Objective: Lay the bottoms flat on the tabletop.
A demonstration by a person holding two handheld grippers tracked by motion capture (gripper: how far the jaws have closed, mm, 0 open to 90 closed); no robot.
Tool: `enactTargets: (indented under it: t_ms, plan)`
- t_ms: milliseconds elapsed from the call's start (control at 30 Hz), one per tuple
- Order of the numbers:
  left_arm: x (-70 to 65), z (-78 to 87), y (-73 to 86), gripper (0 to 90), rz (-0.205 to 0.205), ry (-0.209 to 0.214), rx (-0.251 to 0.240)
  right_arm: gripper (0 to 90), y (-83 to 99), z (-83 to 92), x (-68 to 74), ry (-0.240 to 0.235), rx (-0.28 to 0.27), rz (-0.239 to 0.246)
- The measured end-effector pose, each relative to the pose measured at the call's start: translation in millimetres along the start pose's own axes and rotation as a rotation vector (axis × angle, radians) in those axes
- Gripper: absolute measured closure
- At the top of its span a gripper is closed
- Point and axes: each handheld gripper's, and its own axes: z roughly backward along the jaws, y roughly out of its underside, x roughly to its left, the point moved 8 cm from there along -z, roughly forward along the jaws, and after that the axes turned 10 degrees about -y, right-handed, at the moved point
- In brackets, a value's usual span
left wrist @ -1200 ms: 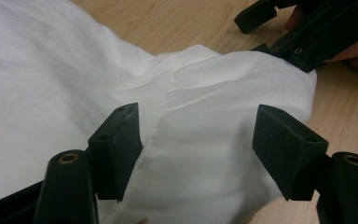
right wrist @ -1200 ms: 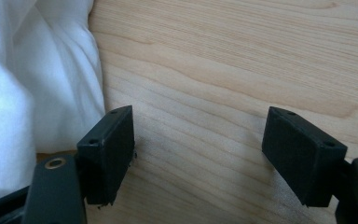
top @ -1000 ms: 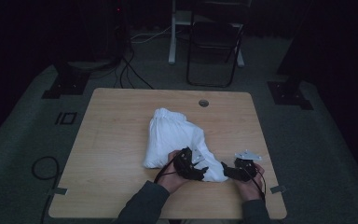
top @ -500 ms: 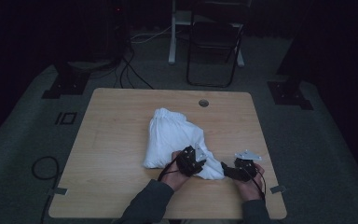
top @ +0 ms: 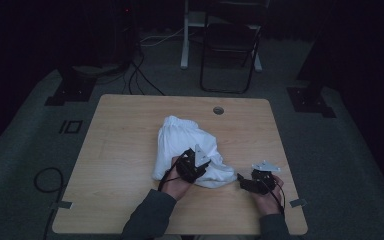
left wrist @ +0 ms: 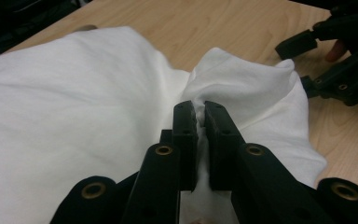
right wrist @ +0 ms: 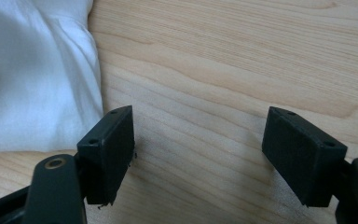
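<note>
Crumpled white cloth pinched on a light wooden surface

A dark room with grey carpet surrounds the light wooden surface [top: 130, 150]; the crumpled white cloth [left wrist: 74, 116] lies mid-surface, a fold clamped in the just-closed jaws of the left gripper [left wrist: 200, 126], while the right gripper [right wrist: 198, 140] holds wide, empty jaws just beside its edge.

Dim room, light wooden table [top: 130, 150], grey carpeted floor [top: 25, 150], dark folding chair [top: 228, 50] beyond, cables [top: 140, 75] trailing, possibly black stand bases [top: 70, 90].
</note>
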Motion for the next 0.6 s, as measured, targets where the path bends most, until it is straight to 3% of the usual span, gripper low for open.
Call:
enactTargets:
  t_ms: [600]
  plan:
    - [54.5, 24.6, 18.9, 84.0, 0.082, -0.084, -0.004, 25.1, 0.0, 0.1, 0.2, 0.000, 0.000, -0.002]
